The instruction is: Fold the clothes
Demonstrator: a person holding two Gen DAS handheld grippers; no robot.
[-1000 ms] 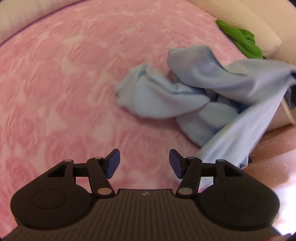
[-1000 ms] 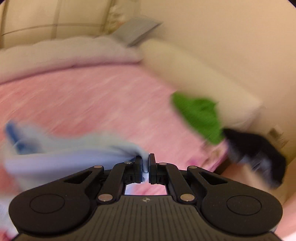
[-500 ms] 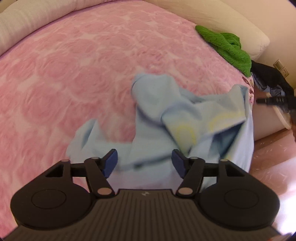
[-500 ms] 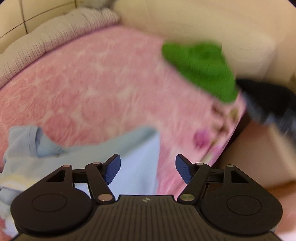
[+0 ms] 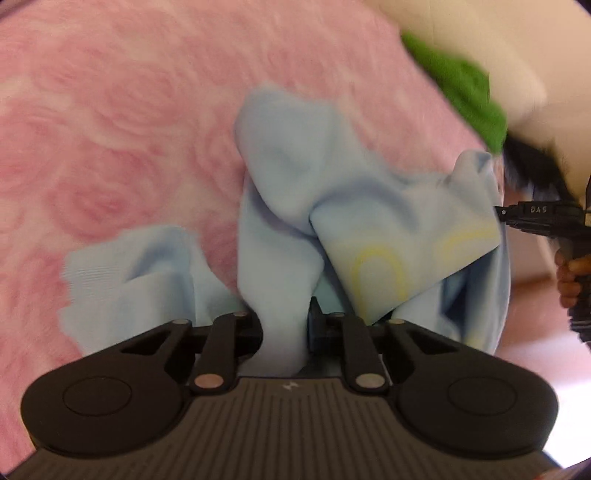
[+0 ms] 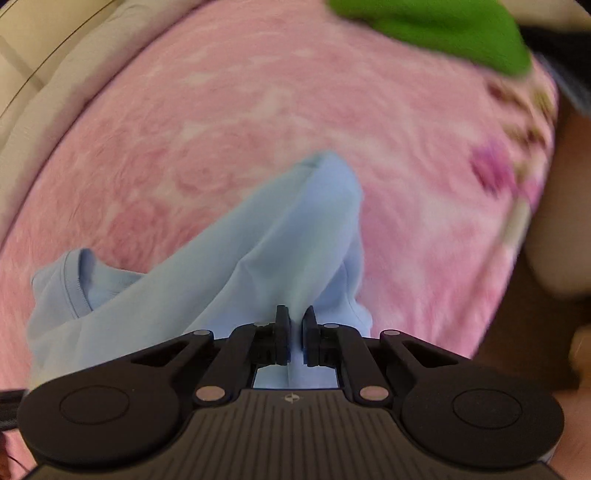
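A light blue shirt (image 5: 332, 206) with yellow arches printed on it lies crumpled on the pink bedspread (image 5: 110, 129). My left gripper (image 5: 284, 328) is shut on a thick fold of it near its front edge. In the right wrist view my right gripper (image 6: 294, 332) is shut on another part of the light blue shirt (image 6: 258, 251), whose ribbed collar shows at the left. The right gripper also shows at the right edge of the left wrist view (image 5: 535, 218), at the shirt's far corner.
A green knitted garment (image 5: 461, 88) lies at the far right of the bed, also in the right wrist view (image 6: 443, 26). A dark garment (image 5: 532, 162) lies beyond it. A cream cushion (image 5: 480, 44) borders the bed. The bed's edge (image 6: 524, 206) drops off at the right.
Both grippers have closed on the shirt; half a second ago both were open. One second ago the right gripper held the shirt up, then dropped it on the bed.
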